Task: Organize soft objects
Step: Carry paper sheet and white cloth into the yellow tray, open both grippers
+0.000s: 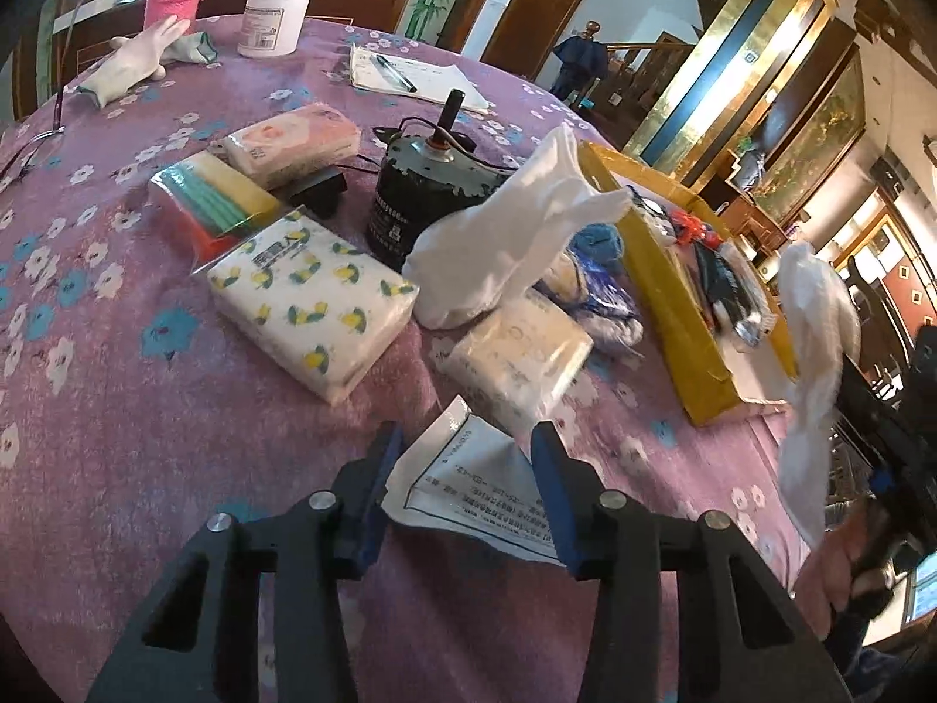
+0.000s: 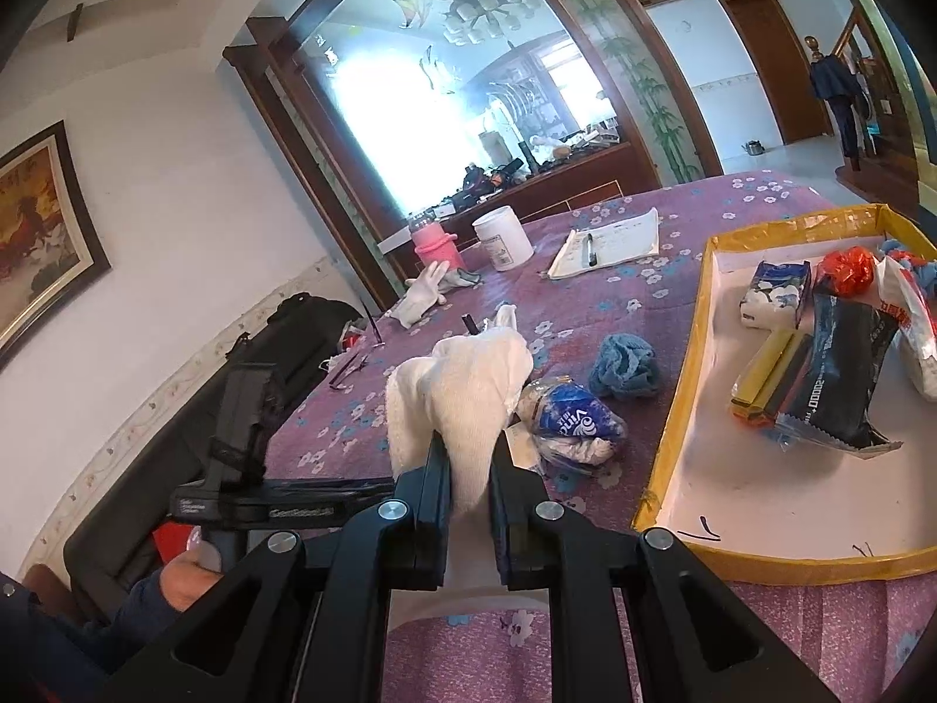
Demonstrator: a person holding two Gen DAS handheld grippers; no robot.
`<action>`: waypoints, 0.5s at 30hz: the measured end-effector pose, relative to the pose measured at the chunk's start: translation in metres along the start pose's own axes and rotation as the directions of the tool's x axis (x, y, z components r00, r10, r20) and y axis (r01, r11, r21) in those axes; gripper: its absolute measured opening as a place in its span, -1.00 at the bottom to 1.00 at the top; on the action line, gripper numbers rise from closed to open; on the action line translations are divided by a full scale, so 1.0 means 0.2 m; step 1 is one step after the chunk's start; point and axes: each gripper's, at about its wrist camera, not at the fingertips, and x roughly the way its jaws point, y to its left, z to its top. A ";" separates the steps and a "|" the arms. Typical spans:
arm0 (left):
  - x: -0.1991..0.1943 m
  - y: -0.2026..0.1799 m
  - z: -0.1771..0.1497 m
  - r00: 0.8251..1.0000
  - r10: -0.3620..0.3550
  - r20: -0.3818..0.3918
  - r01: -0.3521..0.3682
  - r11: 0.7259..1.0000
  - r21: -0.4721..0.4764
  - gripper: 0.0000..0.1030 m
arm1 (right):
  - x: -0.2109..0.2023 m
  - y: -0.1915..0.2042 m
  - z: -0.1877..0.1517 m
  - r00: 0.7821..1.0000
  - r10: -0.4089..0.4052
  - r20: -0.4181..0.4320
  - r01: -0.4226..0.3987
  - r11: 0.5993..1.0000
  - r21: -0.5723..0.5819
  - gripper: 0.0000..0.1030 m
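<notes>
My right gripper (image 2: 468, 457) is shut on a white cloth (image 2: 462, 392) and holds it above the purple flowered table (image 2: 585, 316); the cloth also shows hanging at the right of the left wrist view (image 1: 814, 345). My left gripper (image 1: 462, 451) is open and empty, low over a printed paper sachet (image 1: 468, 474). A yellow-rimmed tray (image 2: 679, 410) at right holds several soft packs, and it also shows in the left wrist view (image 1: 673, 316). Tissue packs (image 1: 310, 304), a sponge pack (image 1: 211, 205), another white cloth (image 1: 515, 234) and a blue cloth (image 2: 623, 366) lie on the table.
A black motor (image 1: 421, 193) stands mid-table. A white jar (image 2: 503, 237), pink bottle (image 2: 433, 243), white glove (image 2: 421, 290) and notepad with pen (image 2: 603, 243) sit at the far side. A blue-printed bag (image 2: 571, 422) lies just ahead of my right gripper.
</notes>
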 end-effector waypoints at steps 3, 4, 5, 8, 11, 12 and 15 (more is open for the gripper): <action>-0.04 -0.02 0.00 1.000 -0.030 -0.008 0.030 0.999 0.028 -0.44 | 0.01 0.00 0.00 1.000 -0.001 -0.004 0.001 1.000 0.004 -0.75; -0.05 -0.04 -0.01 0.999 -0.028 -0.016 0.029 0.998 0.053 -0.44 | 0.02 0.00 -0.01 1.000 0.001 -0.006 -0.001 1.000 0.004 -0.75; -0.07 -0.06 -0.02 0.999 -0.031 -0.022 0.032 0.997 0.073 -0.44 | 0.02 0.00 -0.01 1.000 0.001 -0.008 -0.001 1.000 0.003 -0.75; -0.12 -0.10 -0.04 1.000 -0.013 -0.025 0.016 0.992 0.126 0.11 | 0.02 0.01 -0.01 1.000 0.002 -0.010 -0.002 1.000 -0.002 -0.75; -0.21 -0.14 -0.07 0.999 -0.031 0.005 0.030 0.985 0.170 0.82 | 0.02 0.00 0.00 1.000 -0.005 -0.007 0.005 1.000 0.000 -0.75; -0.22 -0.14 -0.07 0.999 -0.040 0.000 0.039 0.985 0.166 0.83 | 0.01 -0.01 0.00 1.000 -0.004 -0.007 0.004 1.000 0.003 -0.75; -0.23 -0.15 -0.09 0.999 -0.041 -0.003 0.041 0.977 0.209 0.83 | 0.02 -0.02 -0.01 1.000 -0.002 -0.007 0.002 1.000 0.009 -0.75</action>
